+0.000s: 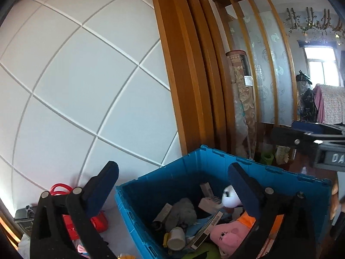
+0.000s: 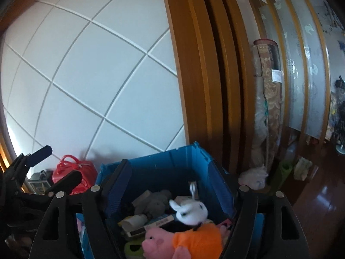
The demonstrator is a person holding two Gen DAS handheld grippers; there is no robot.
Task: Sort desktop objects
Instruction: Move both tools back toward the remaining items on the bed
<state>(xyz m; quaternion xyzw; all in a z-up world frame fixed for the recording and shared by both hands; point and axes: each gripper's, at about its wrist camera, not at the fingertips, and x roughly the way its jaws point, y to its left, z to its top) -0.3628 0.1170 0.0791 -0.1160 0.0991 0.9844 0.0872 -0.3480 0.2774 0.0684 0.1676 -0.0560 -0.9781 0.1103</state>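
Nearest the lens in the left wrist view, the left gripper (image 1: 173, 185) holds its two black, blue-padded fingers (image 1: 107, 179) spread wide with nothing between them. One finger rises in front of the white panelled wall (image 1: 75, 75); the other stands over the open blue crate (image 1: 187, 172).

The right gripper (image 2: 170, 179) also has its fingers (image 2: 119, 181) apart and empty, framing the crate's inside from above. In the right wrist view the left gripper shows at the left edge, in front of a red basket (image 2: 73, 170) that sits against the wall just beside the crate. In the left wrist view the right gripper pokes in from the right edge, well above the crate's rim.

The crate holds the sorted things in a loose heap:
- a pink plush pig (image 2: 159, 241) with an orange body (image 2: 198, 239) nearest the camera;
- a small white plush rabbit (image 2: 190, 211) resting on top of it, with a metal clip above its head;
- a grey soft toy (image 1: 182, 212) toward the middle;
- a white bottle (image 1: 175, 238) lying on its side;
- several flat boxes (image 1: 212, 200) and a green item low in the corner.

A wooden door frame (image 1: 183, 75) stands behind the crate, with a rolled patterned carpet (image 1: 242, 99) leaning upright beside it and a frosted glass partition (image 1: 269, 64) beyond. What the crate stands on is hidden by the fingers.
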